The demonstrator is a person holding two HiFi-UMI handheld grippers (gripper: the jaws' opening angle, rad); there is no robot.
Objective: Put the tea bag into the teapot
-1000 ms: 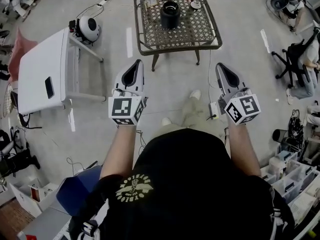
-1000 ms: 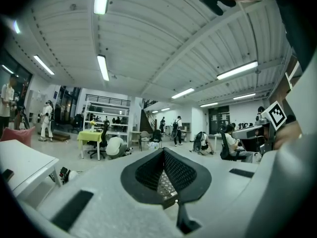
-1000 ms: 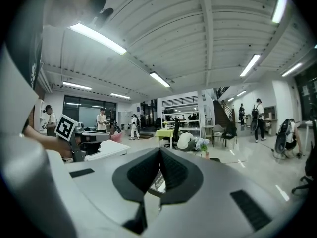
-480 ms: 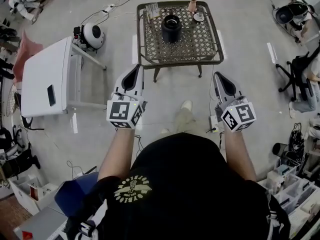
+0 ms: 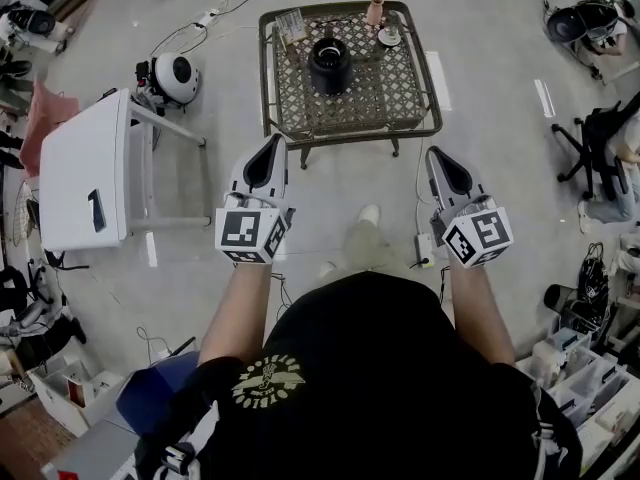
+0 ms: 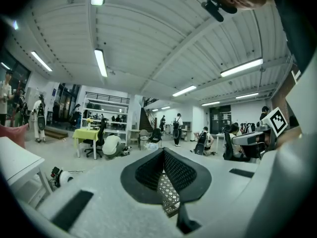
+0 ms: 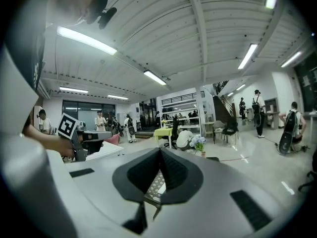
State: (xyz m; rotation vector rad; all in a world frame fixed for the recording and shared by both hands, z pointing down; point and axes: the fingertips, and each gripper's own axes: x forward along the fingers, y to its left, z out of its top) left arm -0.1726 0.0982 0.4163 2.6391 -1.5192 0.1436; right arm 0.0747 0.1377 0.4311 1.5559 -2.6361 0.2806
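The black teapot (image 5: 329, 63) stands lidless near the middle of a metal lattice table (image 5: 350, 133) ahead of me. A small clear holder with what may be tea bags (image 5: 290, 26) sits at the table's far left corner. My left gripper (image 5: 275, 140) and right gripper (image 5: 432, 151) are held out over the floor, short of the table's near edge. Both are shut, with nothing between the jaws. In the left gripper view the left gripper (image 6: 163, 150) shows the table lattice (image 6: 168, 195) below its tips. The right gripper (image 7: 160, 149) points the same way.
A vase of flowers (image 5: 374, 10) and a cup on a saucer (image 5: 391, 35) stand at the table's far right. A white table (image 5: 80, 173) and a round white device (image 5: 175, 72) are on the left. An office chair (image 5: 600, 128) and cables lie on the right.
The lattice table has come lower and nearer in the head view, with the vase now in sight. Both grippers stay shut, level and side by side.
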